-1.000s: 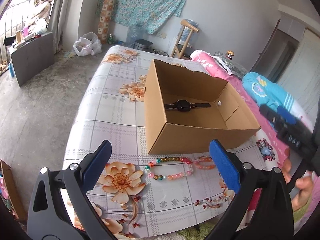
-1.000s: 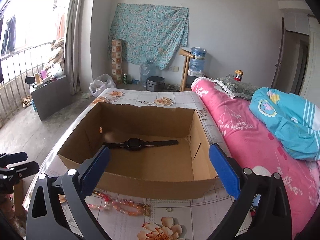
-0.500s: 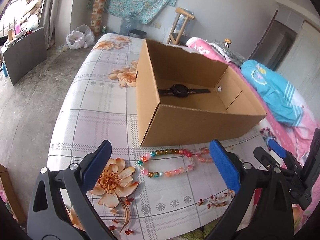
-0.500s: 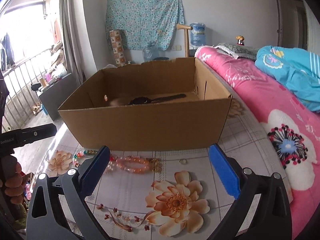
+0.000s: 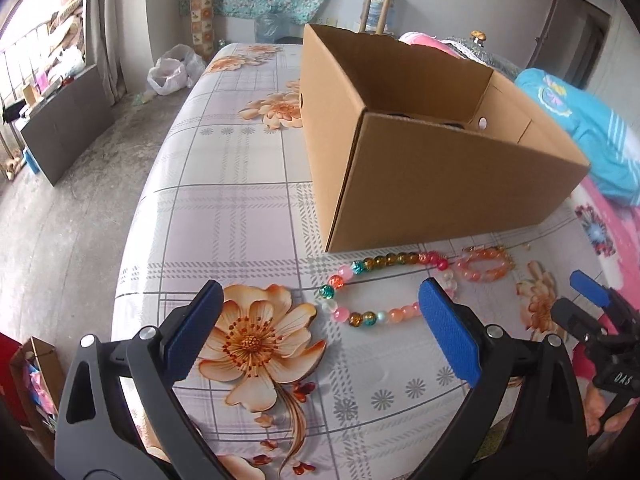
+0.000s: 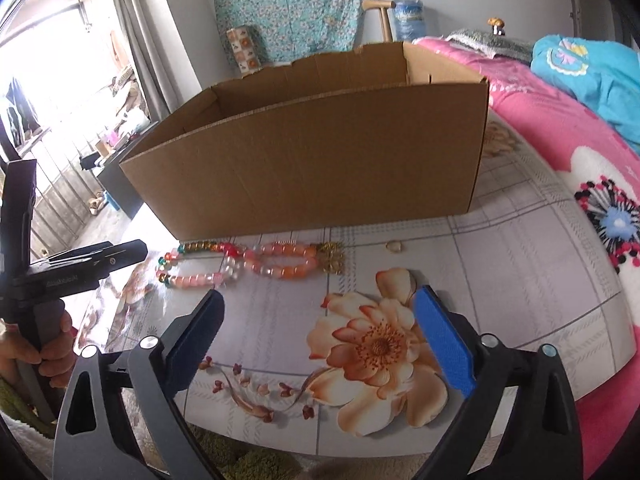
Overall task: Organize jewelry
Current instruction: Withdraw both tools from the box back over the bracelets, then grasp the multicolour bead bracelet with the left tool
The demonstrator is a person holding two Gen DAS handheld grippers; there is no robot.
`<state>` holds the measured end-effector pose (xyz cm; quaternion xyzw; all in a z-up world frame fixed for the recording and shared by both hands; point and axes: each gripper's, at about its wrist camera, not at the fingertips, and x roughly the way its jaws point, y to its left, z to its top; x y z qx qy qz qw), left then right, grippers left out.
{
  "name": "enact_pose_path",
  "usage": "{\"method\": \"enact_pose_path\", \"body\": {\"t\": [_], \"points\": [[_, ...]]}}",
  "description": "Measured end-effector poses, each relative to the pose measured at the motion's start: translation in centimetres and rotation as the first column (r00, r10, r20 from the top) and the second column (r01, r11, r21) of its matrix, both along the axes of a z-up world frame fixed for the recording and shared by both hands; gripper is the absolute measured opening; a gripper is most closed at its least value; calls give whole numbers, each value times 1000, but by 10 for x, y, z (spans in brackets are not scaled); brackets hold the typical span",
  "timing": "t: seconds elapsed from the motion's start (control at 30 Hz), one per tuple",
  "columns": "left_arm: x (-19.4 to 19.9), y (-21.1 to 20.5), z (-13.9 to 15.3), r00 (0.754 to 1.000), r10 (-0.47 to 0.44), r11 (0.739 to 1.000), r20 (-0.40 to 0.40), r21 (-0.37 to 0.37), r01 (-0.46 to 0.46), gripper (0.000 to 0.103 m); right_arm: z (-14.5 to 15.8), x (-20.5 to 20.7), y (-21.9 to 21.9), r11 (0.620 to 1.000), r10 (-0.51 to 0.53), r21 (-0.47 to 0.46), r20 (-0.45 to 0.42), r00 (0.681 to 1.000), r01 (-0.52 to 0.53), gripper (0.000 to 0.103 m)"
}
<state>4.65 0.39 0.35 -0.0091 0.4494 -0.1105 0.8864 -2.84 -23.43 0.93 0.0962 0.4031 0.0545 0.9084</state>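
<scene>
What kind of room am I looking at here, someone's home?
Most likely a lived-in bedroom at home: a pink floral quilt and blue blanket lie on a bed beside the table, and a patterned cloth hangs on the wall.

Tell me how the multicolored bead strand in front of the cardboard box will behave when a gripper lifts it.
The multicolored bead strand lies in a loose loop, so it will likely droop. Its glossy round beads may slip between pads.

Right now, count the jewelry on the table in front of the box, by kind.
Bead strands: 2, a multicolour one and an orange one.
Gold pieces: 1, kind unclear.
Small rings: 1.
Total: 4.
</scene>
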Motion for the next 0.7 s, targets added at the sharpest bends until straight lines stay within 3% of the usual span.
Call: {"method": "enact_pose_path", "body": {"t": [0.07, 0.3, 0.4, 0.7], "points": [[-4, 0, -1, 1000, -18, 1000, 13, 12, 18, 93, -4, 6, 1, 999, 20, 36, -30, 999, -19, 84], [-1, -4, -15, 998, -66, 996, -23, 64, 68, 58, 2, 23, 16, 991, 87, 108, -43, 995, -82, 71], [10, -4, -22, 997, -62, 995, -38, 79, 65, 47, 2, 27, 27, 990, 107, 96, -52, 993, -102, 67], [9, -21, -26, 991, -132, 971, -11, 201, 131, 44, 6, 32, 49, 991, 118, 72, -66, 991, -114, 67]]}}
